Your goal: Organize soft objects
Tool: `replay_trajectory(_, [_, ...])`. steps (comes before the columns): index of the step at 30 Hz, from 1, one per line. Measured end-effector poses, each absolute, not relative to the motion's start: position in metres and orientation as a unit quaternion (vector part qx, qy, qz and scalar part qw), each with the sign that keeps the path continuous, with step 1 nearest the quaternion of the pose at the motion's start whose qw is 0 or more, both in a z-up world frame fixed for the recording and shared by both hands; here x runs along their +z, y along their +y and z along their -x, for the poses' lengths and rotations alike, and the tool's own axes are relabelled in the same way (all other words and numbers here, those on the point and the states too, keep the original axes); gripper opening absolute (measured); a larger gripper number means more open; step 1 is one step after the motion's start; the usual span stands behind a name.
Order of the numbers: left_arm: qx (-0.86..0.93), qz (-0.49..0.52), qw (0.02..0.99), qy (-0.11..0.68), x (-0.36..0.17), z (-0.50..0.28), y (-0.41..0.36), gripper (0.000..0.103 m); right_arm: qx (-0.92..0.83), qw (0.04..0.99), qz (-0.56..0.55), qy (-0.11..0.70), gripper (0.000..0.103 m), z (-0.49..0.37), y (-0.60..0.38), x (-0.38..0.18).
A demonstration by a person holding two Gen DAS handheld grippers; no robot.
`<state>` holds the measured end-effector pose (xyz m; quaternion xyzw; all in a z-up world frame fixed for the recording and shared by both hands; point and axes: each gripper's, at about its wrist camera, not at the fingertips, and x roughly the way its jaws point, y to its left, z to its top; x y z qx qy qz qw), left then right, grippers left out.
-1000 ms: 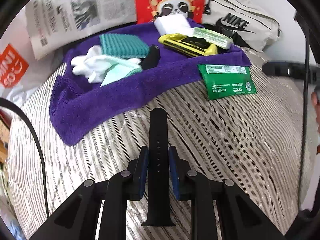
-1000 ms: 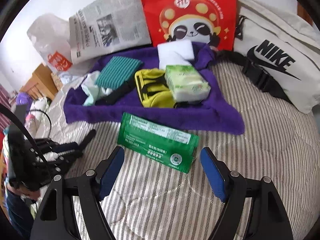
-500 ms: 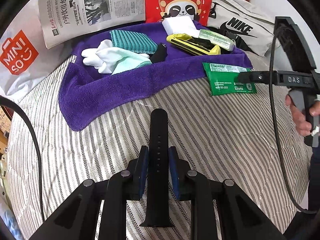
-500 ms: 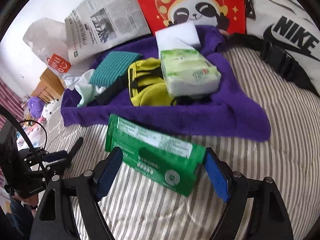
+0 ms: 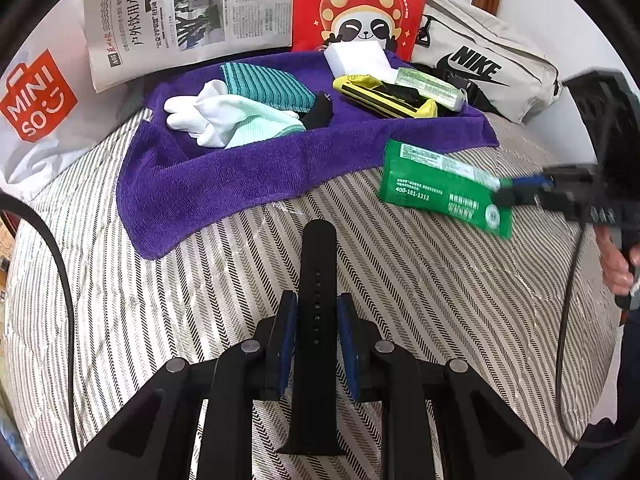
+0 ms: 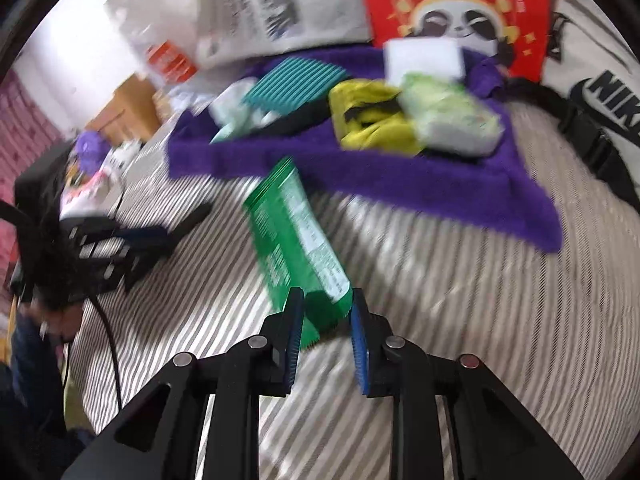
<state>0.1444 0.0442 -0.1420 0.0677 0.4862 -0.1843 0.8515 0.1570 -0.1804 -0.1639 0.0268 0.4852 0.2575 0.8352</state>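
Task partly done. Already gathered on the purple towel (image 5: pixel 224 176): white gloves (image 5: pixel 200 118), teal cloth (image 5: pixel 266 88), yellow pouch (image 5: pixel 384 96), tissue pack (image 5: pixel 430 88), white sponge (image 5: pixel 356 58).

Left to place: two items, both in hand over the striped bedcover (image 5: pixel 420 300), short of the towel.

Left gripper (image 5: pixel 317 330): narrow, clamped on a black strap (image 5: pixel 318 264), flat, punched with holes, pointing at the towel.

Right gripper (image 6: pixel 326 330): narrow, pinching one end of a green packet (image 6: pixel 298 236), thin, glossy, printed, slightly blurred, its far end near the towel edge.
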Motion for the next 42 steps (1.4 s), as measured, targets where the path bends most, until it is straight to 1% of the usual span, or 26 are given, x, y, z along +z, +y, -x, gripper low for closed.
replay_trajectory(1, [-0.185, -0.067, 0.852, 0.486, -0.142, -0.144, 0.044, 0.02, 0.259, 0.834, -0.017, 0.487, 0.026, -0.151, -0.177, -0.164])
replay_trajectory(2, [-0.185, -0.067, 0.852, 0.485, -0.142, -0.144, 0.045, 0.02, 0.257, 0.834, -0.007, 0.488, 0.033, -0.147, -0.175, -0.164])
replay_trajectory(3, [-0.184, -0.067, 0.852, 0.485, -0.142, -0.144, 0.045, 0.02, 0.248, 0.838, 0.005, 0.486, 0.048, -0.142, -0.174, -0.164])
replay_trajectory(4, [-0.184, -0.067, 0.853, 0.484, -0.142, -0.144, 0.045, 0.02, 0.239, 0.842, 0.009, 0.484, 0.057, -0.14, -0.174, -0.163])
replay_trajectory(5, [-0.184, -0.069, 0.853, 0.484, -0.142, -0.144, 0.044, 0.02, 0.231, 0.848, 0.009, 0.477, 0.07, -0.14, -0.174, -0.161])
replay_trajectory(6, [-0.183, -0.069, 0.853, 0.484, -0.142, -0.144, 0.044, 0.02, 0.23, 0.851, 0.003, 0.471, 0.075, -0.141, -0.174, -0.159])
replay_trajectory(9, [-0.183, -0.072, 0.852, 0.485, -0.142, -0.145, 0.044, 0.02, 0.248, 0.853, -0.016, 0.458, 0.076, -0.147, -0.166, -0.152])
replay_trajectory(12, [-0.182, -0.067, 0.852, 0.487, -0.142, -0.146, 0.044, 0.02, 0.253, 0.854, 0.005, 0.454, 0.08, -0.155, -0.144, -0.151])
replay_trajectory(18, [-0.183, -0.041, 0.848, 0.495, -0.142, -0.143, 0.051, 0.02, 0.223, 0.851, 0.092, 0.467, 0.08, -0.168, -0.109, -0.171])
replay_trajectory(20, [-0.185, -0.033, 0.849, 0.494, -0.142, -0.14, 0.053, 0.02, 0.225, 0.857, 0.101, 0.451, 0.078, -0.166, -0.106, -0.172])
replay_trajectory(22, [-0.188, -0.023, 0.848, 0.495, -0.142, -0.139, 0.057, 0.02, 0.227, 0.861, 0.09, 0.446, 0.069, -0.166, -0.111, -0.172])
replay_trajectory(24, [-0.191, -0.015, 0.848, 0.495, -0.143, -0.139, 0.059, 0.02, 0.215, 0.866, 0.072, 0.446, 0.038, -0.168, -0.122, -0.169])
replay_trajectory(27, [-0.191, -0.017, 0.847, 0.496, -0.142, -0.139, 0.058, 0.02, 0.208, 0.86, 0.02, 0.465, 0.029, -0.172, -0.147, -0.167])
replay_trajectory(29, [-0.189, -0.024, 0.848, 0.495, -0.142, -0.139, 0.056, 0.02, 0.195, 0.859, 0.002, 0.473, 0.026, -0.17, -0.16, -0.166])
replay_trajectory(31, [-0.188, -0.028, 0.848, 0.494, -0.142, -0.138, 0.055, 0.02, 0.186, 0.859, 0.0, 0.477, 0.026, -0.167, -0.166, -0.167])
replay_trajectory(38, [-0.179, -0.029, 0.85, 0.495, -0.142, -0.143, 0.05, 0.02, 0.156, 0.869, 0.05, 0.466, 0.027, -0.169, -0.144, -0.166])
replay_trajectory(40, [-0.175, -0.036, 0.851, 0.494, -0.142, -0.143, 0.049, 0.018, 0.158, 0.869, 0.045, 0.467, 0.027, -0.171, -0.144, -0.165])
replay_trajectory(42, [-0.174, -0.021, 0.85, 0.498, -0.142, -0.145, 0.053, 0.016, 0.159, 0.868, 0.044, 0.468, 0.026, -0.171, -0.146, -0.165])
